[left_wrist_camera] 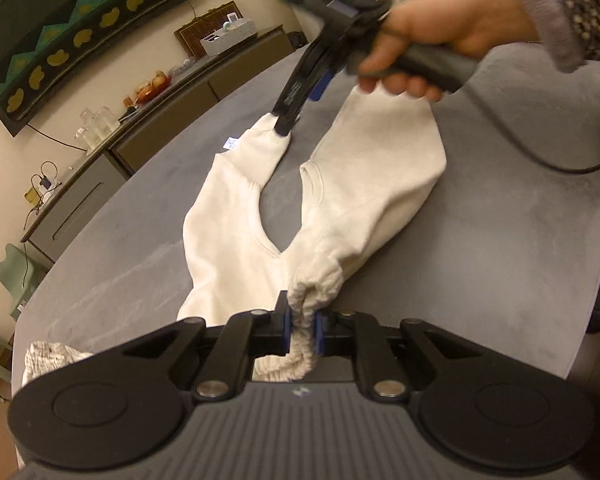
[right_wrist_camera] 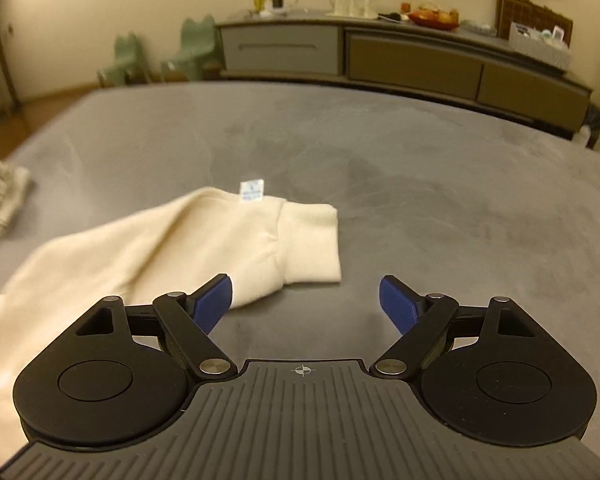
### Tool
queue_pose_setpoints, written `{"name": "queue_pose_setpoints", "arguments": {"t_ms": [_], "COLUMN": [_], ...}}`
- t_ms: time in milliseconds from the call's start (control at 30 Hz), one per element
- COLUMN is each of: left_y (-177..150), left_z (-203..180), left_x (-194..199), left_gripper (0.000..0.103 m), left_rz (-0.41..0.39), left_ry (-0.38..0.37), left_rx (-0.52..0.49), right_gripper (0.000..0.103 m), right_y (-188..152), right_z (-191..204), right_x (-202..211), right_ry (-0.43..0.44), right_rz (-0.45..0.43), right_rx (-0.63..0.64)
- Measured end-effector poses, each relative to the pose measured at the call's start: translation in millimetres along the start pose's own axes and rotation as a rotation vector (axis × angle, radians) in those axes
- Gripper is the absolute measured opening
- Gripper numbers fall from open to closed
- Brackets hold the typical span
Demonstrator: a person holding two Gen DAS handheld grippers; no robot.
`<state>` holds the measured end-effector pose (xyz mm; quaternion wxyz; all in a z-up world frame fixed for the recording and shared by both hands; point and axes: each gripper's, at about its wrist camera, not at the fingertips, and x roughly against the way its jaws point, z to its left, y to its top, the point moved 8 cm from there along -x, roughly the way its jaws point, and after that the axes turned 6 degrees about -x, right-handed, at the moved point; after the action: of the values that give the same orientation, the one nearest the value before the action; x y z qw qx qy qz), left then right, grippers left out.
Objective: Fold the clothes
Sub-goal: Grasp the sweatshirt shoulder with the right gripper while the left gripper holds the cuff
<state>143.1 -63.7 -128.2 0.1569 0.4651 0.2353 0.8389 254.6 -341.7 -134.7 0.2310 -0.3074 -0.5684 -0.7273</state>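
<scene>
Cream trousers [left_wrist_camera: 236, 216] lie on the grey table [left_wrist_camera: 480, 264], legs spread in a V toward the far side. My left gripper [left_wrist_camera: 302, 332] is shut on the gathered elastic waistband [left_wrist_camera: 316, 292] at the near edge. My right gripper [left_wrist_camera: 284, 128], held by a hand, has its tips at the cuff of the left leg. In the right wrist view my right gripper [right_wrist_camera: 306, 300] is open, its blue pads [right_wrist_camera: 214, 300] apart just above the table, with the leg cuff [right_wrist_camera: 308, 240] and its white label [right_wrist_camera: 251, 191] lying just beyond them, unheld.
A second pale knitted garment [left_wrist_camera: 48, 356] lies at the table's left edge; it also shows in the right wrist view [right_wrist_camera: 0, 204]. A long sideboard [right_wrist_camera: 400, 60] with glassware and fruit stands behind the table. Green chairs [right_wrist_camera: 188, 48] stand by the wall. A cable [left_wrist_camera: 560, 160] trails over the table's right side.
</scene>
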Motion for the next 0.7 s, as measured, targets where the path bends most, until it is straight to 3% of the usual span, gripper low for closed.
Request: {"name": "queue_pose_setpoints", "arguments": {"t_ms": [67,100,133,167,200,267,300,367,433,467,500,533,600,633,667,700], "left_y": [0,0,0,1,0,-3,-3,-2,-1,-1,0,0,-2,-3,-6,-9], "left_z": [1,0,-2,-4,-6,-9,-9,-10,-16,-20,-22,-25,-20,-17,-12,-8], "left_x": [-1,-2,-3,-3,-2,-2,-3,-5,-10,-12,-13,-14,-11,-9,-2,6], "left_gripper": [0.011,0.011,0.011,0.011,0.011,0.011,0.011,0.011,0.011,0.011,0.011,0.011,0.013,0.014,0.018,0.019], "left_rz": [-0.004,-0.003,-0.005,-0.008,-0.012,-0.018,-0.025,-0.038,-0.042,-0.043,-0.045,-0.048,-0.056,-0.06,-0.068,-0.075], "left_ry": [-0.014,-0.023,-0.032,-0.041,-0.047,-0.059,-0.064,-0.084,-0.114,-0.129,-0.135,-0.141,-0.147,-0.15,-0.172,-0.197], "left_rx": [-0.006,-0.013,-0.023,-0.031,-0.038,-0.051,-0.055,-0.06,-0.078,-0.093,-0.104,-0.115,-0.1,-0.092,-0.069,-0.043], "right_gripper": [0.07,0.052,0.043,0.021,0.007,0.007,0.007,0.007,0.017,0.035,0.044,0.044,0.05,0.05,0.054,0.066], "right_y": [1,2,6,9,14,29,41,57,46,41,35,29,20,21,24,28], "right_z": [10,15,18,21,22,20,17,4,-23,-36,-49,-61,-83,-87,-88,-85], "right_x": [-13,-19,-21,-23,-22,-5,12,41,33,29,26,23,24,29,37,45], "right_ry": [-0.024,-0.033,-0.022,-0.01,0.006,-0.026,-0.053,-0.147,-0.179,-0.195,-0.21,-0.231,-0.32,-0.326,-0.295,-0.243], "right_rz": [0.01,0.016,0.019,0.024,0.02,-0.083,-0.179,-0.307,-0.184,-0.122,-0.06,-0.006,0.011,0.01,-0.011,-0.032], "right_rx": [0.025,0.039,0.061,0.081,0.092,0.134,0.159,0.198,0.13,0.096,0.062,0.029,-0.031,-0.06,-0.106,-0.165]}}
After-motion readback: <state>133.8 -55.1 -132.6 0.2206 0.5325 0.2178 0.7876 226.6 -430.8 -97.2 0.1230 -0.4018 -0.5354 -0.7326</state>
